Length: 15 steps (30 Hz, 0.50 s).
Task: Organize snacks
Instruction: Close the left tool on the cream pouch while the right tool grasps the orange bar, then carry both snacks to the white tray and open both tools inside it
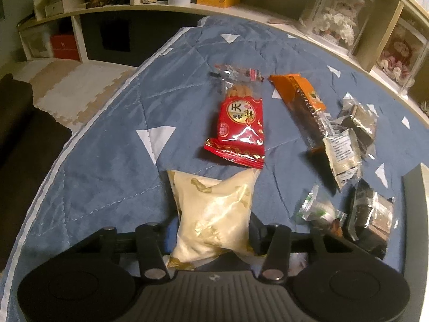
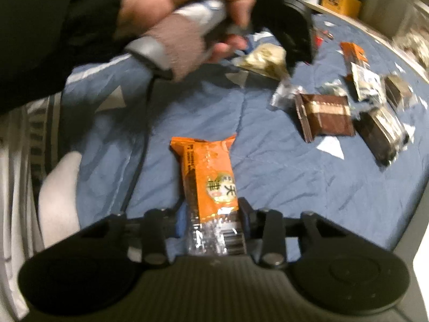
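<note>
Snacks lie spread on the blue quilt (image 1: pixel 107 161) so I can sort them. My left claw (image 1: pixel 214 230) is squeezed shut on the cream packet (image 1: pixel 214 214) — held by its lower end so it hangs free. My right claw (image 2: pixel 211 225) grips the orange packet (image 2: pixel 206 177) by its clear end. A red packet (image 1: pixel 238 131) and dark wrapped cakes (image 2: pixel 325 116) wait nearby, untouched — next in line, I think

Right gripper (image 2: pixel 211 225) clamped on orange snack pack (image 2: pixel 207 177) above blue quilt (image 2: pixel 268 166), brown wafer pack (image 2: pixel 325 116) toward far right edge, hand (image 2: pixel 187 18) gripping left gripper (image 2: pixel 292 32) over cream pouch (image 2: pixel 264 59)
</note>
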Tool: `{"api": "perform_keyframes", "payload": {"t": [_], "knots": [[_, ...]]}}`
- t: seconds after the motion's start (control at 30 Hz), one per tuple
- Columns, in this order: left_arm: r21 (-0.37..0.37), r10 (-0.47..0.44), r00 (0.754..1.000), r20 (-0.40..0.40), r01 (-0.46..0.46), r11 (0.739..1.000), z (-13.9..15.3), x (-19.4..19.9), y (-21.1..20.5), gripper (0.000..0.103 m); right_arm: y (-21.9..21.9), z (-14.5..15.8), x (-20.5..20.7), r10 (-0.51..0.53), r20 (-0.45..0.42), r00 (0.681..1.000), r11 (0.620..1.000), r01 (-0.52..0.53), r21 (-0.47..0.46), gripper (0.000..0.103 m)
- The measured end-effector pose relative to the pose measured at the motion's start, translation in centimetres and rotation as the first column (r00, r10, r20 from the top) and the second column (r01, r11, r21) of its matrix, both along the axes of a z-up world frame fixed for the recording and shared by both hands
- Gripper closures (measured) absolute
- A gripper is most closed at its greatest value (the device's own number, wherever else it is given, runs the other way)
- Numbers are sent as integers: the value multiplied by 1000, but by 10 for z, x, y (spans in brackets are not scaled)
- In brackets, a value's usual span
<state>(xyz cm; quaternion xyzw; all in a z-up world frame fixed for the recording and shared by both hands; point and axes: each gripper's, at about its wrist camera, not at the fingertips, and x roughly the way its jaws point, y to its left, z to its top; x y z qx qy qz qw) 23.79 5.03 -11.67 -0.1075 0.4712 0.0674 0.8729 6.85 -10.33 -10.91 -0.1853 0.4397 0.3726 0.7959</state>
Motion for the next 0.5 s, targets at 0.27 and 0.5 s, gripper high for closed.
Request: {"api": "perform_keyframes", "payload": {"t": [0.27,0.5], "knots": [[-32,-14,999,39,16,999,19,-17,0,53,-17,14,4,-88,25,996,994,86,68,60],[-33,-39,993,108,43,999,44,-40,-1,53,-35,35,10,-197,56,979,973,188,135,60]]}}
